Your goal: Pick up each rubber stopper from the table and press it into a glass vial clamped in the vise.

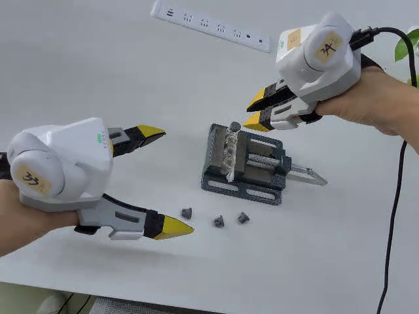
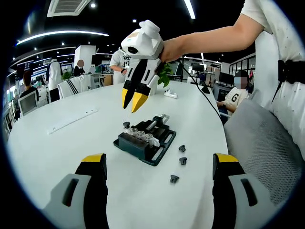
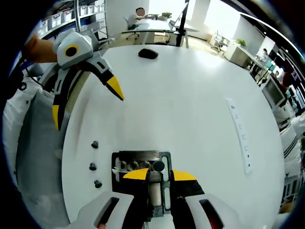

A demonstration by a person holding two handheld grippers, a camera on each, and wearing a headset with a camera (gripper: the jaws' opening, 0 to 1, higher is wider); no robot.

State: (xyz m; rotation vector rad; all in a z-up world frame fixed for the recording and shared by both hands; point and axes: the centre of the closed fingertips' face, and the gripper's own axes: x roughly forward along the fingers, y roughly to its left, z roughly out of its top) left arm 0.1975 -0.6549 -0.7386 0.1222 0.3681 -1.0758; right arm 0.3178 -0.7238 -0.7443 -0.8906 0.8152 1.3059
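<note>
Our left gripper [image 1: 170,181] is open very wide and holds nothing. Three loose grey stoppers [image 1: 218,222] lie on the white table [image 1: 98,65] just past its lower tip, near it but not touching. Our right gripper [image 1: 254,111] is open only a little, and it holds nothing too. It hangs in the air just above the dark vise [image 1: 258,171]. Under its tips, a row of small glass vials [image 1: 228,156] stands upright in the vise. The vial nearest those tips has a grey stopper [image 1: 234,125] on top. We cannot tell how deep it sits.
</note>
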